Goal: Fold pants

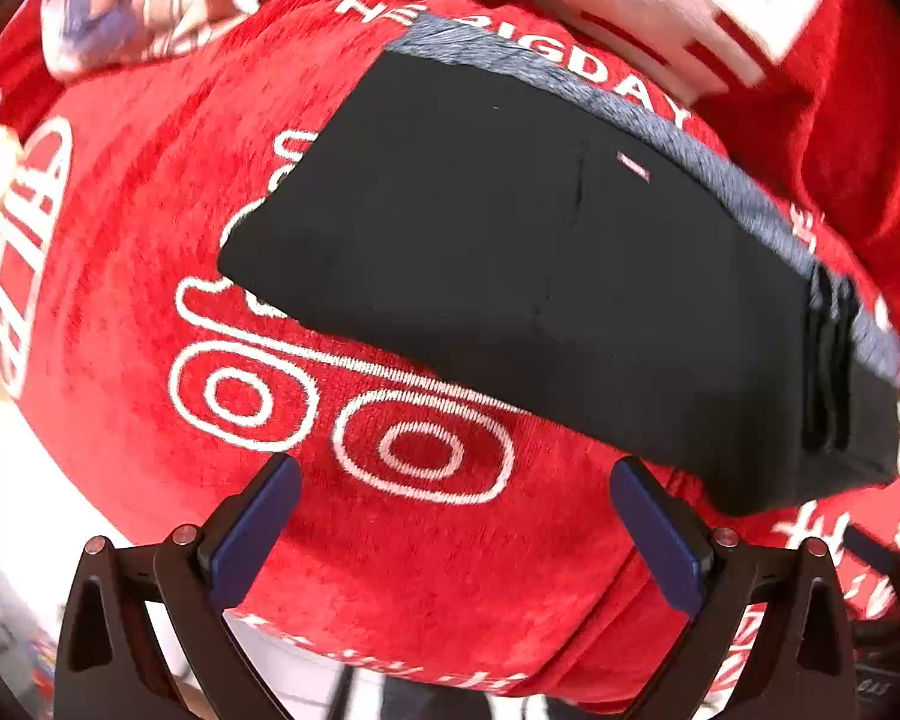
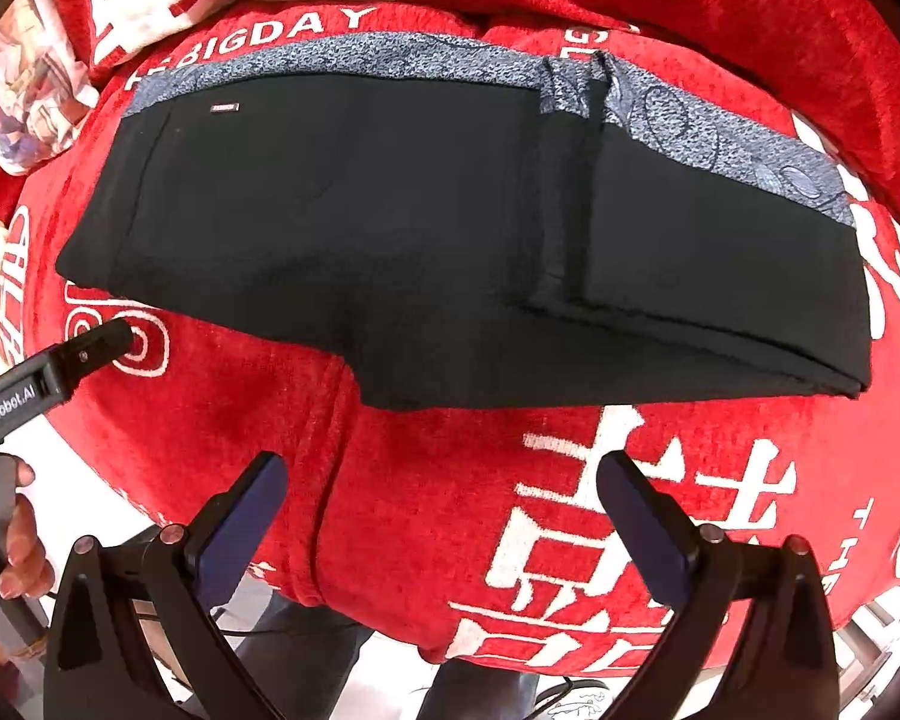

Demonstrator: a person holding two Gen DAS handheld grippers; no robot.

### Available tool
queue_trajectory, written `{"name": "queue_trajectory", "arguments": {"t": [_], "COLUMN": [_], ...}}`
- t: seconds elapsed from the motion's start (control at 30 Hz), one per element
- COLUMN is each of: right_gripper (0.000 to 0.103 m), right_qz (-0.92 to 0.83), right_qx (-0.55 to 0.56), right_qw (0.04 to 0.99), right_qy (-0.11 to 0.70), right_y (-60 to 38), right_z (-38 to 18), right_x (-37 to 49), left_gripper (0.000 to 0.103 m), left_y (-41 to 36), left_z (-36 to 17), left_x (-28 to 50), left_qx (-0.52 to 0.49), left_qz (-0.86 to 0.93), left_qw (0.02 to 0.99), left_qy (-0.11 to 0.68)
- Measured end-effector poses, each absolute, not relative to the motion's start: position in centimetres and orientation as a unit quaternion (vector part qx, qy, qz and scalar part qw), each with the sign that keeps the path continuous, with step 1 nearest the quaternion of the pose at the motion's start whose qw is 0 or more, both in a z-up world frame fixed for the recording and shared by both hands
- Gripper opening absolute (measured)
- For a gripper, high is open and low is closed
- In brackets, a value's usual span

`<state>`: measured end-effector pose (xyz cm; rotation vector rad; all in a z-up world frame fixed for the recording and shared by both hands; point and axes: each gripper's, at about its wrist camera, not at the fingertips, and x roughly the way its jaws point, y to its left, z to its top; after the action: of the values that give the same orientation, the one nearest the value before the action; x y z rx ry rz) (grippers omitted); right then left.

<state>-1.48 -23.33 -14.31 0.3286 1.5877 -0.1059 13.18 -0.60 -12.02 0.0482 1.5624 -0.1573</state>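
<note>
Pants point(image 2: 450, 228) folded on red cloth point(image 2: 450, 480) | left claw point(image 1: 453, 474) spread, empty | right claw point(image 2: 444, 474) spread, empty

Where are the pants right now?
The folded pants lie flat on the red cloth, centre of both views, just beyond both open grippers, left gripper and right gripper, neither touching them.

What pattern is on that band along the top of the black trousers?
The waistband of the folded black pants is grey-blue, speckled with swirling outlines, clearest in the right wrist view.

Folded pants point(image 2: 426, 228) lie on the blanket point(image 2: 450, 468), beyond both grippers.
</note>
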Motion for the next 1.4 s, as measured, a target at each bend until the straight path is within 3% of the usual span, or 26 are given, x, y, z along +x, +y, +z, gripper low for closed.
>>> {"name": "queue_trajectory", "arguments": {"t": [0.67,1.1,1.37,1.4], "right_gripper": [0.103,0.103,0.103,0.103], "right_qz": [-0.024,-0.007,0.006,0.009], "right_qx": [0.181,0.175,0.217,0.225], "right_qw": [0.681,0.691,0.71,0.712], "right_qy": [0.709,0.701,0.67,0.664], "right_y": [-22.0,-21.2,-22.5,-22.8], "right_z": [-16.5,-15.9,-14.3,-14.1], "right_x": [-1.5,-0.8,0.9,1.2], "left_gripper": [0.103,0.103,0.103,0.096], "left_y": [5.1,4.9,3.1,2.7], "left_z": [-15.4,-13.7,-15.8,-15.6], "left_x": [17.0,18.1,19.7,19.7], "left_qx": [-0.259,-0.328,-0.275,-0.257], "left_qz": [-0.137,-0.172,-0.145,-0.138], "left_qw": [0.688,0.693,0.7,0.705], "left_qy": [0.664,0.618,0.642,0.646]}}
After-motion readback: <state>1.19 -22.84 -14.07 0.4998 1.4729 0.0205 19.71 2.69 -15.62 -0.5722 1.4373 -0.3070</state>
